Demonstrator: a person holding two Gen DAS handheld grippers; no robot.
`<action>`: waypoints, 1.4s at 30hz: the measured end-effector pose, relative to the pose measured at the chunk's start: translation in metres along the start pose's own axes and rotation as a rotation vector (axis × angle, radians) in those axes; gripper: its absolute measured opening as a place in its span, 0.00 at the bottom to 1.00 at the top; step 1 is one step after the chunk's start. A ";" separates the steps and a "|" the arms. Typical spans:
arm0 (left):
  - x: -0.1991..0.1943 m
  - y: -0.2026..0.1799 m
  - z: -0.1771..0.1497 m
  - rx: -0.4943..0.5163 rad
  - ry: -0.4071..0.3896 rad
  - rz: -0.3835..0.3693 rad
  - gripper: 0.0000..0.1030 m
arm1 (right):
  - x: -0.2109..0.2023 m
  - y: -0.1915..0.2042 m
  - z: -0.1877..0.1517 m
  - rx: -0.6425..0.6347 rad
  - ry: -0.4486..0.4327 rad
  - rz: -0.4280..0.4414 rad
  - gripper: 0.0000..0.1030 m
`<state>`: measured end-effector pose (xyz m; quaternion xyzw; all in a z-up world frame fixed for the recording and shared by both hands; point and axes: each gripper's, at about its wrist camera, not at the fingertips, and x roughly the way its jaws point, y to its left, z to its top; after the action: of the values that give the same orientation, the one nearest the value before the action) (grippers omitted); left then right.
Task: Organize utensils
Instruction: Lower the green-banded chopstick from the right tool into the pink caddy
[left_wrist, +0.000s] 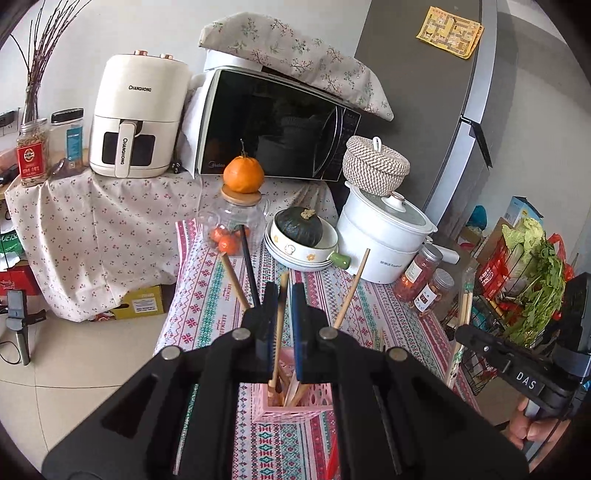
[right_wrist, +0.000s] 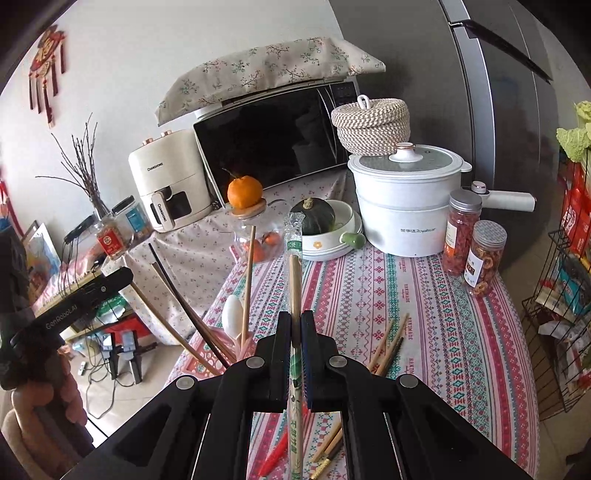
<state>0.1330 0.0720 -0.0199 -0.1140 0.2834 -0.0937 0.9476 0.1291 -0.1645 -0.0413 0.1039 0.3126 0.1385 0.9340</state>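
My left gripper (left_wrist: 284, 295) hovers over a pink lattice holder (left_wrist: 291, 406) that has several chopsticks standing in it. One wooden chopstick (left_wrist: 279, 325) rises between its jaws, leaning on the left pad with a gap to the right pad, its lower end in the holder. My right gripper (right_wrist: 295, 325) is shut on a pair of chopsticks in a clear green-printed sleeve (right_wrist: 294, 251), held upright above the table. In the right wrist view the holder (right_wrist: 207, 365) sits at the table's left edge with a white spoon (right_wrist: 232, 314) in it. Loose chopsticks (right_wrist: 391, 343) lie on the patterned cloth.
Behind the holder stand a glass jar (left_wrist: 232, 225) topped by an orange, stacked bowls (left_wrist: 306, 254) with a dark squash, a white pot (right_wrist: 402, 206) and two spice jars (right_wrist: 484, 258). A wire rack (right_wrist: 554, 325) of groceries borders the right. More chopsticks and a red utensil (right_wrist: 273, 458) lie near me.
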 end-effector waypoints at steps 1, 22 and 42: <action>0.001 0.001 0.000 -0.001 0.011 -0.002 0.25 | 0.001 0.001 0.001 0.000 -0.005 0.003 0.05; 0.006 0.046 -0.042 -0.069 0.376 0.130 0.98 | 0.016 0.051 0.023 0.073 -0.241 0.057 0.05; 0.003 0.056 -0.045 -0.057 0.388 0.124 0.98 | 0.089 0.101 0.006 -0.027 -0.246 -0.049 0.06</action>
<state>0.1161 0.1178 -0.0733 -0.1029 0.4694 -0.0475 0.8757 0.1813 -0.0414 -0.0575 0.0999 0.1962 0.1058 0.9697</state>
